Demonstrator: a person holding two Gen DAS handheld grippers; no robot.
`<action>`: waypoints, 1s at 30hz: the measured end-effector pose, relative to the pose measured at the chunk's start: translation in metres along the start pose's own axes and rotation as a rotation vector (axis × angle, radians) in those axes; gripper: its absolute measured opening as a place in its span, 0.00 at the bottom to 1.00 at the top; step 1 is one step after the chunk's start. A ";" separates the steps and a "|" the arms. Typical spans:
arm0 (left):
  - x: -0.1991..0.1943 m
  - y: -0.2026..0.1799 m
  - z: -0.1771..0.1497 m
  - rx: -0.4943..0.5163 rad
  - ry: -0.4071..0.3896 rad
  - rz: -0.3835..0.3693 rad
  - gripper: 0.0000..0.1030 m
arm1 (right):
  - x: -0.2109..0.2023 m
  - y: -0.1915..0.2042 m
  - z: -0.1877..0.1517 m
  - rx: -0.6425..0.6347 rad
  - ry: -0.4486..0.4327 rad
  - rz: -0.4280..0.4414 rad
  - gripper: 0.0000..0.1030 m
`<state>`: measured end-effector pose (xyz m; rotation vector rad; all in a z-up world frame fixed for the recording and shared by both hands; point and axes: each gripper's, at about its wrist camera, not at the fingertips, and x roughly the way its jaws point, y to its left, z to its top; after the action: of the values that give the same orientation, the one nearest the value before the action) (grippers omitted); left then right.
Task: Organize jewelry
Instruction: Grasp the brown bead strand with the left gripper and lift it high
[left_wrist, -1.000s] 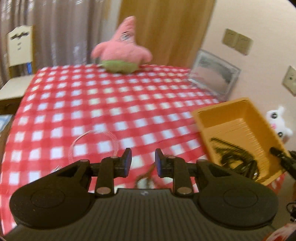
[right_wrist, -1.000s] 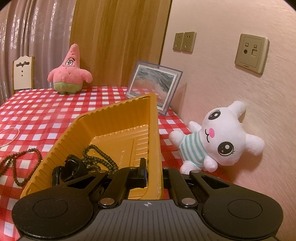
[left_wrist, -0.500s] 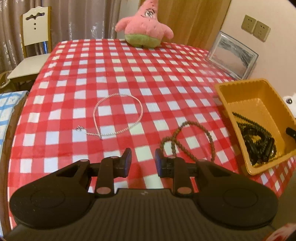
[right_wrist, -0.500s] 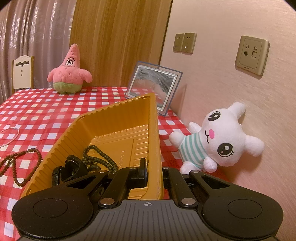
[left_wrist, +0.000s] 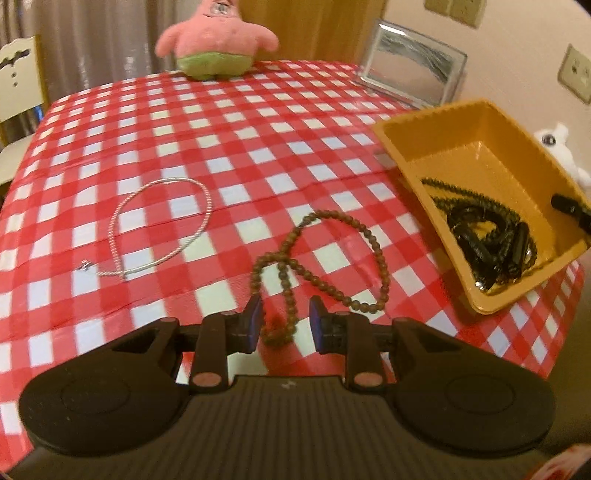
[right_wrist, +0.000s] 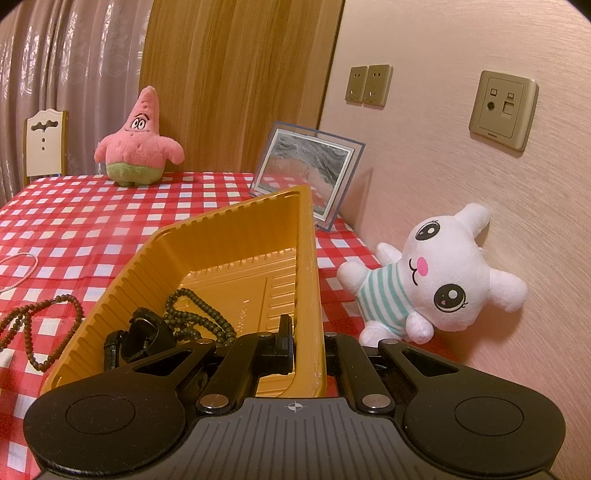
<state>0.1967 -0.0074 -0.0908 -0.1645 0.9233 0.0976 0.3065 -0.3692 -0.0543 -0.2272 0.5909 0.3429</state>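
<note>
A brown bead necklace (left_wrist: 325, 258) lies on the red checked tablecloth (left_wrist: 221, 122); it also shows in the right wrist view (right_wrist: 33, 332). My left gripper (left_wrist: 286, 321) is open, its fingers either side of the necklace's near end, just above the cloth. A white cord necklace (left_wrist: 162, 229) lies to the left. The yellow tray (left_wrist: 517, 147) holds dark bead strands (left_wrist: 487, 229). My right gripper (right_wrist: 308, 339) is shut on the tray's right wall (right_wrist: 310, 266), one finger inside, one outside.
A pink starfish plush (left_wrist: 214, 40) sits at the table's far edge, a framed picture (left_wrist: 410, 66) at the far right. A white bunny plush (right_wrist: 439, 273) leans on the wall beside the tray. A chair (left_wrist: 18, 85) stands at the far left.
My left gripper has swung toward the table and come down over the near end of the brown bead necklace. The right gripper and tray have not moved.
</note>
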 end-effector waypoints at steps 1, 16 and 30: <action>0.005 -0.002 0.001 0.009 0.009 -0.001 0.22 | 0.000 0.000 0.000 0.000 0.000 0.000 0.04; 0.041 -0.013 0.003 0.079 0.056 0.033 0.12 | 0.000 0.000 0.000 0.003 0.001 -0.001 0.04; 0.005 -0.013 0.022 0.111 -0.014 -0.016 0.05 | 0.001 0.001 0.001 0.001 -0.001 0.000 0.04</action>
<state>0.2190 -0.0165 -0.0799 -0.0678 0.9107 0.0323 0.3071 -0.3675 -0.0544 -0.2265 0.5900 0.3429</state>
